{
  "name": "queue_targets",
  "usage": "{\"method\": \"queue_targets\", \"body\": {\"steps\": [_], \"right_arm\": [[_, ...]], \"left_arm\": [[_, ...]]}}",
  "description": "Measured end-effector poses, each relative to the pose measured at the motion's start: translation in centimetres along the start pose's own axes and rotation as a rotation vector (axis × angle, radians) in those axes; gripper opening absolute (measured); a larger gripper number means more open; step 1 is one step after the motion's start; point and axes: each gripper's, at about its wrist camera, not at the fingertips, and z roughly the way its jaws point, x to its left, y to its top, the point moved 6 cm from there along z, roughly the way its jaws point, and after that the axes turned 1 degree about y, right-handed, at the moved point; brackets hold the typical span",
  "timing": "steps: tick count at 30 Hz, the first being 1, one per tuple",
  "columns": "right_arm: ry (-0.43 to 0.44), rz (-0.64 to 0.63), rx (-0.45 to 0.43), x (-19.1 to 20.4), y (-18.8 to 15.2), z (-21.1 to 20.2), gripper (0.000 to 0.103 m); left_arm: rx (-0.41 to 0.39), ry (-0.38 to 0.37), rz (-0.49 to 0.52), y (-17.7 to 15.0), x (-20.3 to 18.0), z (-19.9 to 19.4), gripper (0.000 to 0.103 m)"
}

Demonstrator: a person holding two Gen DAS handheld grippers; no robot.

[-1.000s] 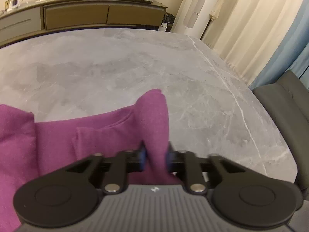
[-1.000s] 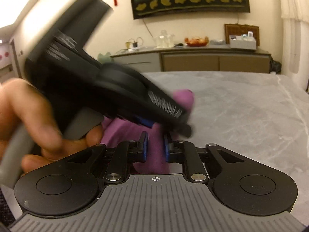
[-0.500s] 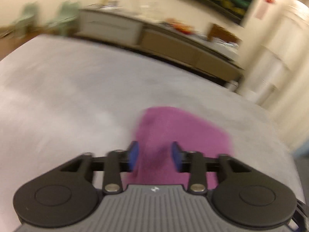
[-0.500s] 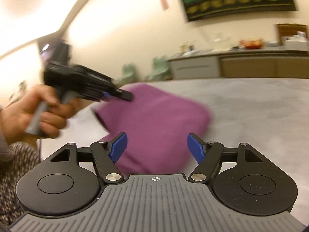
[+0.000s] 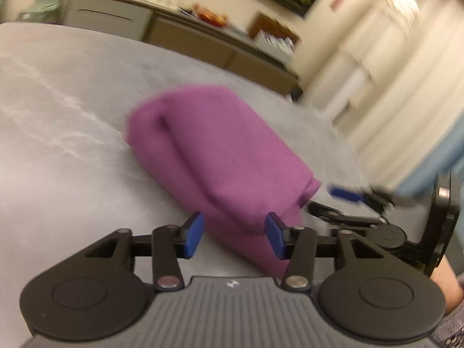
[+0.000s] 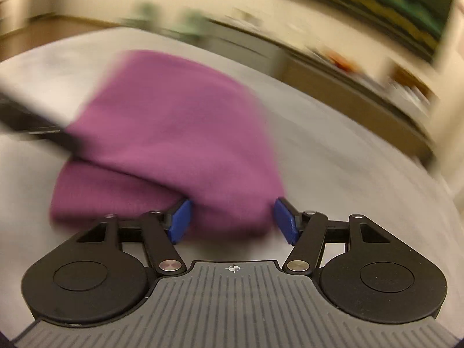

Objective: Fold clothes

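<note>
A purple garment (image 5: pixel 220 156) lies folded in a compact bundle on the grey marble table (image 5: pixel 58 133). My left gripper (image 5: pixel 235 236) is open, its blue pads on either side of the bundle's near corner, holding nothing. My right gripper (image 6: pixel 233 221) is open too, its pads astride the near edge of the garment (image 6: pixel 174 127). The right gripper's blue pad also shows in the left wrist view (image 5: pixel 345 194), just right of the bundle. The left gripper shows as a dark blur in the right wrist view (image 6: pixel 34 127), at the bundle's left side. Both views are motion-blurred.
A long sideboard (image 5: pixel 185 40) with dishes and boxes stands behind the table. White curtains (image 5: pixel 385 81) hang at the right, with a blue one (image 5: pixel 435 168) beside them. A dark wall hanging (image 6: pixel 377 8) is above the sideboard.
Both grippers were shut on the purple cloth a second ago; both have opened and let it go. The garment now lies folded over as a bundle, and both grippers have pulled back and swung.
</note>
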Motion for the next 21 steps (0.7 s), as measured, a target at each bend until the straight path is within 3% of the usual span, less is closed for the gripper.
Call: {"method": "queue_targets", "body": {"steps": [3, 5, 9, 12, 14, 15, 17, 21], "right_arm": [[0.014, 0.179, -0.049, -3.1, -0.3, -2.8, 0.060], [0.116, 0.287, -0.138, -2.8, -0.1, -4.8, 0.061], [0.270, 0.262, -0.261, 1.6, 2.0, -6.0, 0.059], [0.294, 0.167, -0.290, 5.7, 3.8, -4.6, 0.056], [0.286, 0.141, -0.233, 7.1, 4.0, -2.3, 0.051], [0.265, 0.129, -0.172, 7.3, 3.6, -0.8, 0.043], [0.268, 0.126, -0.137, 6.7, 1.6, 0.5, 0.044], [0.274, 0.126, -0.108, 5.6, 0.9, 0.4, 0.045]], "left_arm": [[-0.045, -0.044, -0.108, 1.8, 1.7, -0.8, 0.048], [-0.066, -0.048, -0.131, 3.6, 1.7, -0.4, 0.051], [-0.090, -0.036, -0.141, 7.0, 1.5, 1.5, 0.056], [-0.068, 0.048, -0.075, 7.9, 1.8, 4.7, 0.052], [-0.041, 0.107, -0.059, 7.6, 2.9, 6.9, 0.048], [-0.028, 0.118, -0.061, 7.3, 3.4, 7.6, 0.048], [-0.027, 0.096, -0.064, 6.9, 3.9, 7.9, 0.049], [-0.020, 0.070, -0.052, 7.1, 4.0, 8.5, 0.049]]}}
